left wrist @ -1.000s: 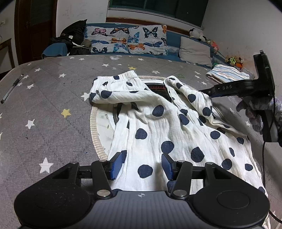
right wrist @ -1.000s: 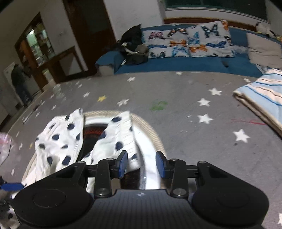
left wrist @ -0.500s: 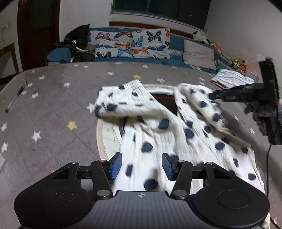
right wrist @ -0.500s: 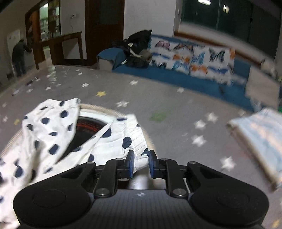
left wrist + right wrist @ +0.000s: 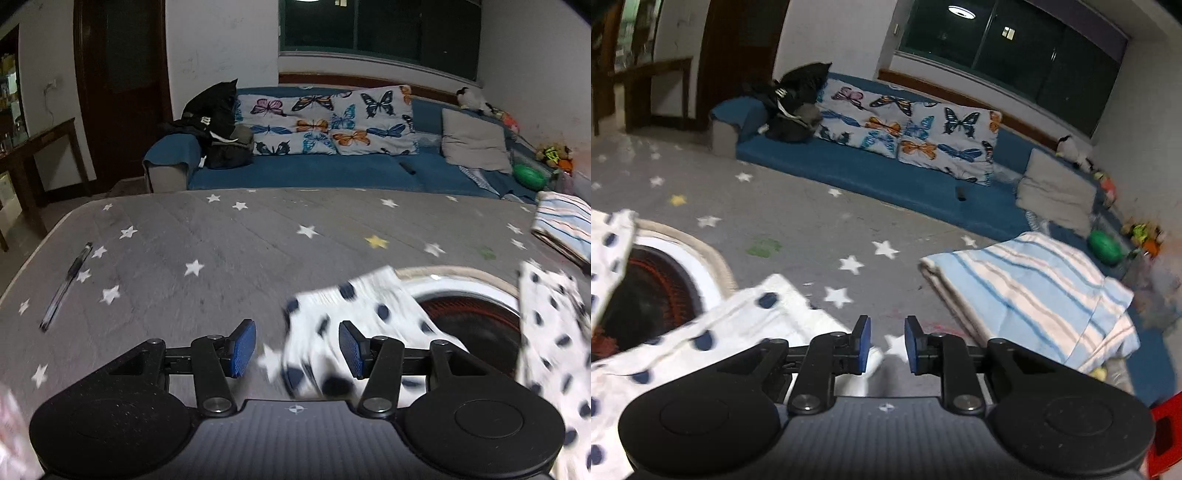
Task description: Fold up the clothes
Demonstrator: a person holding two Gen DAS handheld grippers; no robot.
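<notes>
Grey star-print mat [image 5: 229, 236] around polka-dot garment [image 5: 354, 314]; left tool [image 5: 297, 349] and right tool [image 5: 886, 345] both apart.

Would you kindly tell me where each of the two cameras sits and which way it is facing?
Left wrist: on the left gripper, jaws open, facing across the grey starred mat to the sofa; dotted garment lower right.
Right wrist: on the right gripper, jaws open, angled toward the sofa's right end and the striped cloth.
Shared: sofa, mat, garment, striped cloth, round basket.
</notes>
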